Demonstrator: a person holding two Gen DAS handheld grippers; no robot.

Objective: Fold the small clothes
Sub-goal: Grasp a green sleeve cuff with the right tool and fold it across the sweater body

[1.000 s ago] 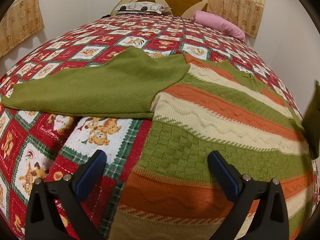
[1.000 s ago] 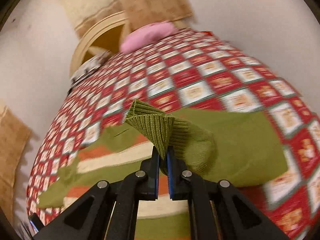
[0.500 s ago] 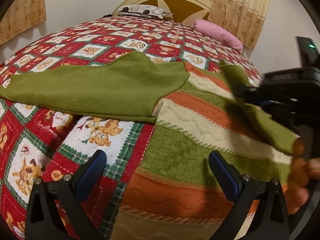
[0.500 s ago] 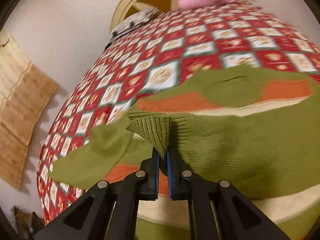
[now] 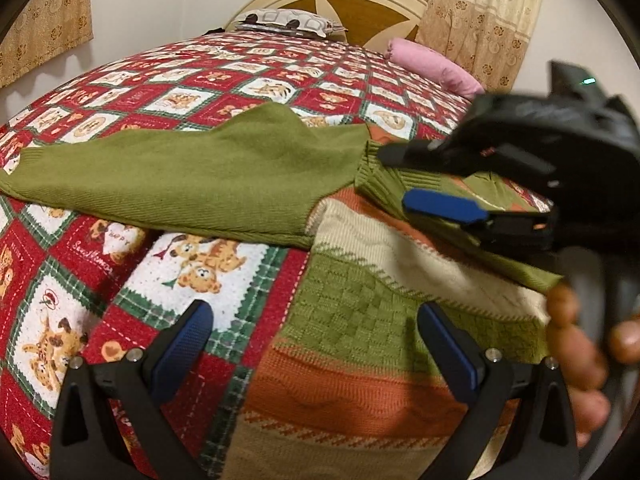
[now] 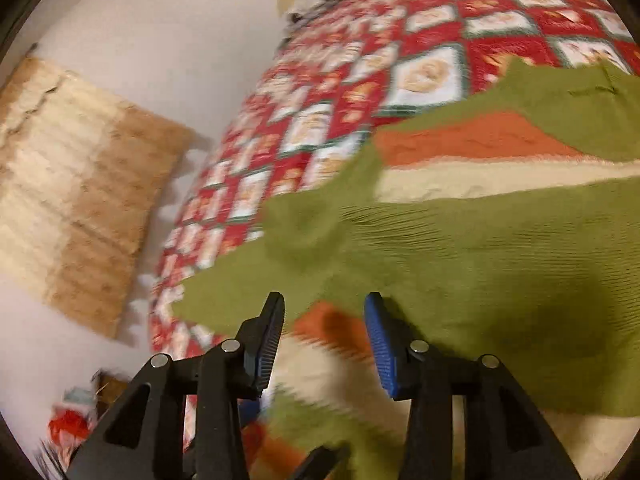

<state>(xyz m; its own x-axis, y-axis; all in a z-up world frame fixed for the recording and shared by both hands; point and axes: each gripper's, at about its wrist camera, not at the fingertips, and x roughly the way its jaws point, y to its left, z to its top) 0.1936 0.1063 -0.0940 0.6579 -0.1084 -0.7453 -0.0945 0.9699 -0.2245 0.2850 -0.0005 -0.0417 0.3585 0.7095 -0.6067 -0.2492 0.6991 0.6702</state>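
Observation:
A small knitted sweater [image 5: 360,332] with green, orange and cream stripes lies flat on the bed. Its left green sleeve [image 5: 180,176] stretches out to the left. Its right green sleeve [image 6: 500,280] now lies folded across the sweater's chest. My right gripper [image 6: 324,320] is open just above that sleeve; in the left wrist view it [image 5: 400,178] hovers at the ribbed cuff [image 5: 380,184]. My left gripper [image 5: 316,340] is open and empty, low over the sweater's hem.
The bed carries a red, white and green patchwork quilt [image 5: 180,92] with bear pictures. A pink pillow [image 5: 432,66] and a patterned pillow [image 5: 284,24] lie by the headboard. Curtains [image 5: 480,12] hang behind. A wall runs along the bed's left side.
My right gripper carried the right sleeve's cuff leftward across the sweater, then opened and let it go. The left gripper stayed in place, open.

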